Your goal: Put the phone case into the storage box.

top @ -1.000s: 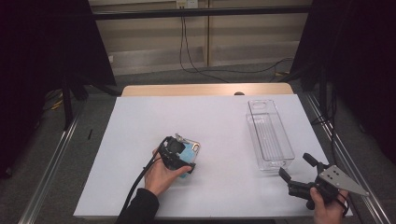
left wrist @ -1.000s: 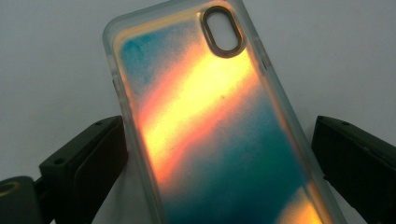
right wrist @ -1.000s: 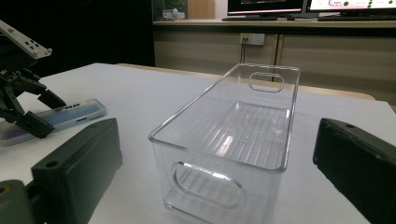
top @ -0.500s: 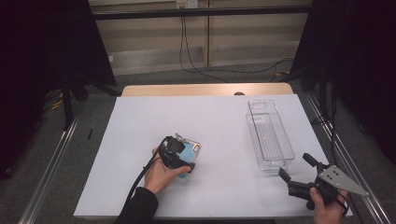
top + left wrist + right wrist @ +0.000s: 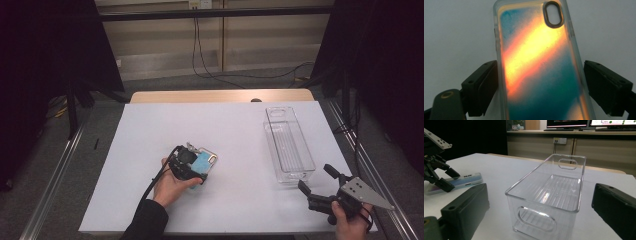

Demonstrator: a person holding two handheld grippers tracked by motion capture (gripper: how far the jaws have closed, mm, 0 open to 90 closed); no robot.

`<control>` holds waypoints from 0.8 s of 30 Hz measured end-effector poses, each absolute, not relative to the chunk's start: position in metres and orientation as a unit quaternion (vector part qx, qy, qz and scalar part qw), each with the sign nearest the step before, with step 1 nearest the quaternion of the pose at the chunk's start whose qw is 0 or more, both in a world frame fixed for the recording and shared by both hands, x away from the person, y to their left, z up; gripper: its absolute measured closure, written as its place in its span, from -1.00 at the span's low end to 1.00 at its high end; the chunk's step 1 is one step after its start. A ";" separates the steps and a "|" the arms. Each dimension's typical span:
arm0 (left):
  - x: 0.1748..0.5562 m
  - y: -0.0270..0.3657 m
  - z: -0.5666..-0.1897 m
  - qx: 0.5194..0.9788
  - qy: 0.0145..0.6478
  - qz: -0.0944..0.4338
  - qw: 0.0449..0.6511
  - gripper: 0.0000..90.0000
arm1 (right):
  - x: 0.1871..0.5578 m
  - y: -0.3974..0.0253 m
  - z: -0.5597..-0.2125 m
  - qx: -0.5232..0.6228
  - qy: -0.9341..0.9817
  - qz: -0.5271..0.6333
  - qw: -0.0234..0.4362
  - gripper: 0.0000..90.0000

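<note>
We are holding our left hand-held gripper (image 5: 540, 82) over the phone case (image 5: 539, 65), which is lying flat on the white worktop (image 5: 150, 130); its jaws are straddling the case's long edges, spread and not yet clamping. Our right hand-held gripper (image 5: 320, 181) is gaping wide just beside the clear bin (image 5: 289, 145).

I work in what looks like a lab or recording studio. My wooden table (image 5: 220, 95) is covered with a plain white sheet (image 5: 235, 130) and framed by metal rails (image 5: 55, 170). Black curtains (image 5: 50, 45) hang at both sides. Behind, black cables (image 5: 200, 55) run from a wall socket (image 5: 198, 4) down a panelled wall, and lit computer monitors (image 5: 567, 123) stand on a long counter (image 5: 574, 131).
</note>
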State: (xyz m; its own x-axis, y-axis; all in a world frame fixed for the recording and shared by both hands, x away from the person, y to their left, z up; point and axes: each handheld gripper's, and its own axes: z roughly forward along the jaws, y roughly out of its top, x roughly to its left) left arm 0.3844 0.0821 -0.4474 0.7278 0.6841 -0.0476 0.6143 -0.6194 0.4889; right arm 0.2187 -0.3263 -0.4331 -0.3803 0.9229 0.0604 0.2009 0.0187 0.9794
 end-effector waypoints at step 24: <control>0.384 0.084 -0.446 0.896 0.361 0.074 0.248 -0.63 | 0.219 -0.326 -0.433 0.444 0.632 0.540 0.334 -0.99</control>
